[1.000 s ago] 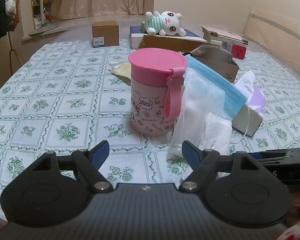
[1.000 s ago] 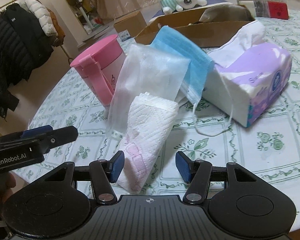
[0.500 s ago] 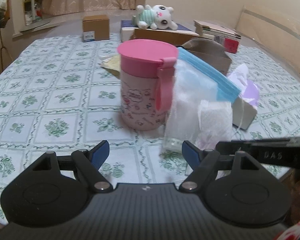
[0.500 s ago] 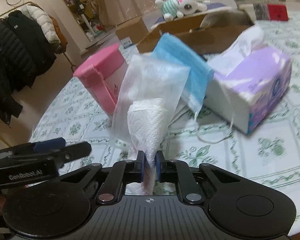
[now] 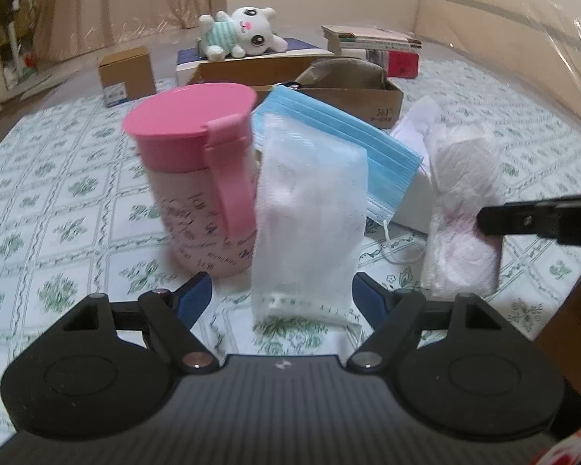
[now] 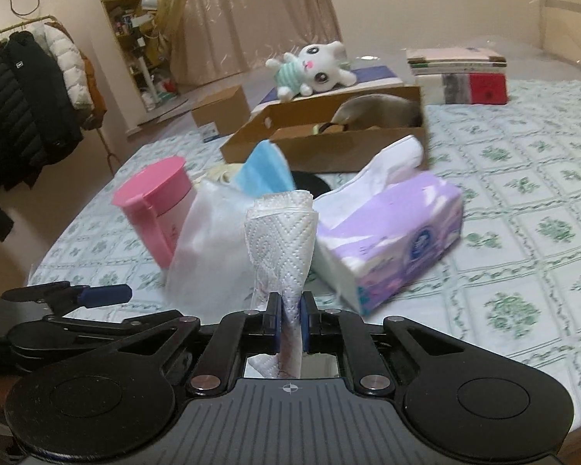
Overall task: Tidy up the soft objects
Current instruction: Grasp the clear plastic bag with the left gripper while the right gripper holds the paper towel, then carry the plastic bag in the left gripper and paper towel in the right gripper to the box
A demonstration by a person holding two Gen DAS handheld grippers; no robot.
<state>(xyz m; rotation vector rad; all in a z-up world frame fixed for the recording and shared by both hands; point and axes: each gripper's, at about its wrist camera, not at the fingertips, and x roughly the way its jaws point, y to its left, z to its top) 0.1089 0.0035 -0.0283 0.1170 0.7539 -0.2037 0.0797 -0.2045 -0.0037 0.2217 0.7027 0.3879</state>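
My right gripper (image 6: 289,317) is shut on the lower end of a folded white embossed paper towel (image 6: 281,240), which stands upright above the table. In the left wrist view that towel (image 5: 461,209) hangs at the right with a right finger (image 5: 542,224) across it. My left gripper (image 5: 281,294) is open; a translucent white mesh pouch (image 5: 310,224) stands just beyond its fingertips, untouched. The pouch leans on a pink lidded cup (image 5: 193,178), and a blue face mask (image 5: 337,131) lies behind it.
A purple tissue pack (image 6: 391,240) lies right of the towel. Behind it stands an open cardboard box (image 6: 329,143) with a brown item inside, then a plush toy (image 6: 313,66), stacked books (image 6: 461,73) and a small carton (image 5: 126,73). The flowered tablecloth (image 6: 523,201) covers the table.
My right gripper closed on the paper towel and raised it off the table. My left gripper moved closer to the mesh pouch and stayed open.
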